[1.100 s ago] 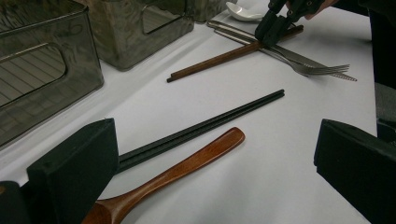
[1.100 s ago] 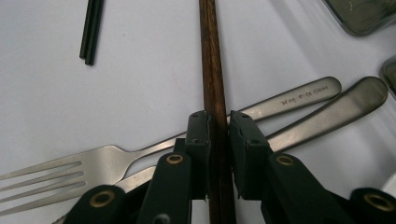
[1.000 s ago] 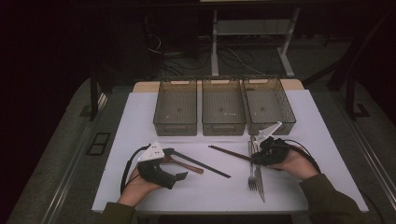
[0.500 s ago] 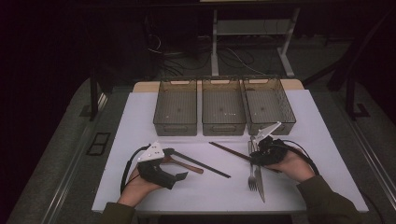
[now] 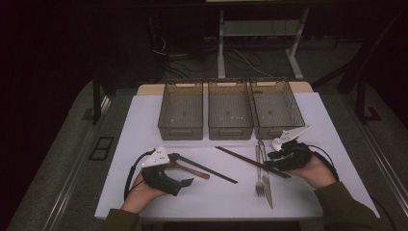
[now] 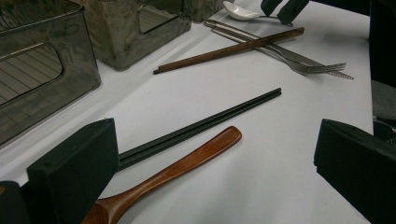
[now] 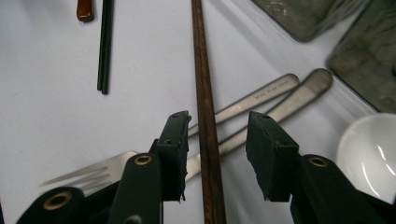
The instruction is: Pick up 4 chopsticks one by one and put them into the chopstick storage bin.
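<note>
A brown wooden chopstick pair (image 5: 250,161) lies slanted on the white table top, across a steel fork (image 5: 260,179) and knife (image 5: 266,188). My right gripper (image 5: 270,161) hovers at its right end. In the right gripper view the brown chopsticks (image 7: 205,102) run between the jaws of this gripper (image 7: 218,122), which have just been opening; the pads stand clear of the wood. My left gripper (image 5: 182,169) rests open at the front left, over a wooden spoon (image 6: 187,158) and black chopsticks (image 6: 205,123).
Three translucent grey bins (image 5: 230,113) stand side by side at the back of the white top. A white ceramic spoon (image 7: 369,154) lies right of the fork and knife handles, close to the right bin. Dark floor and cables surround the table.
My right gripper has drawn back a little to the right and lifted, and its jaws have spread off the brown chopsticks. The left hand has kept still.
</note>
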Demonstrator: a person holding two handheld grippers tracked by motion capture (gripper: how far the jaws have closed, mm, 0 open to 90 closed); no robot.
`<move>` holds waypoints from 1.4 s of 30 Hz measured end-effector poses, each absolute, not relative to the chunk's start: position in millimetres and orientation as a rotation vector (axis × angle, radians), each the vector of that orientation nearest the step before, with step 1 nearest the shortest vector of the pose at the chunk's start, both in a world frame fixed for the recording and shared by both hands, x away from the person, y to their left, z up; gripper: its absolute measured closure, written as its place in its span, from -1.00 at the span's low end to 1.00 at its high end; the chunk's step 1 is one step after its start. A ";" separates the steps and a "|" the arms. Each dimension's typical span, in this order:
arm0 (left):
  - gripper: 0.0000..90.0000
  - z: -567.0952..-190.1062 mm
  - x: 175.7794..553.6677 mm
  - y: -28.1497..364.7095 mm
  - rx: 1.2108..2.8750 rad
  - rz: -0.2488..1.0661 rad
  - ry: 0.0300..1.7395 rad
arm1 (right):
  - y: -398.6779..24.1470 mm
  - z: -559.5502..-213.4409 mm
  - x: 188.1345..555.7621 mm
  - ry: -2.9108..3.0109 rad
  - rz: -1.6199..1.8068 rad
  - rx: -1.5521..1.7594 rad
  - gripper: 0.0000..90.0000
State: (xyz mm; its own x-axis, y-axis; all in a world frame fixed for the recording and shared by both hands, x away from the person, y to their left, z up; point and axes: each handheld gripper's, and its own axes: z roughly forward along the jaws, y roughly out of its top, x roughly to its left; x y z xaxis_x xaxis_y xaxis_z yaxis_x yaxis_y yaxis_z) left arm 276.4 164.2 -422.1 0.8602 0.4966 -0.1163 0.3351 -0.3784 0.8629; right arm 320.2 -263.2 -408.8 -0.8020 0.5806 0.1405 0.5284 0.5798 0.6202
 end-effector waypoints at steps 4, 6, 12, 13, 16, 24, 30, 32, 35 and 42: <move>-1.00 -422.2 276.1 164.9 2.003 0.195 0.607 | -278.1 -408.2 313.3 2.678 1.060 0.957 0.26; -1.00 -422.2 276.1 165.0 2.003 0.195 0.606 | -280.5 -407.5 311.7 2.669 1.065 0.961 0.26; -1.00 -422.8 276.3 165.0 2.006 0.194 0.610 | -292.5 -404.4 305.2 2.658 1.032 0.985 0.43; -1.00 -422.8 276.3 165.0 2.006 0.194 0.610 | -293.2 -404.7 304.9 2.661 1.022 0.989 0.46; -1.00 -423.1 276.4 164.5 2.011 0.195 0.607 | -294.0 -405.7 305.0 2.675 1.010 0.981 0.51; -1.00 -423.3 276.7 164.2 2.013 0.196 0.602 | -289.0 -411.1 305.7 2.734 0.957 0.951 0.58; -1.00 -423.4 276.5 163.7 2.014 0.193 0.605 | -284.7 -416.7 307.6 2.758 0.919 0.934 0.58; -1.00 -423.5 276.5 163.6 2.015 0.194 0.604 | -284.0 -417.4 307.9 2.760 0.911 0.936 0.58; -1.00 -423.5 276.5 163.4 2.015 0.194 0.604 | -282.3 -419.9 309.4 2.769 0.895 0.929 0.58; -1.00 -423.4 276.5 163.6 2.016 0.195 0.605 | -279.9 -423.2 311.6 2.774 0.863 0.928 0.59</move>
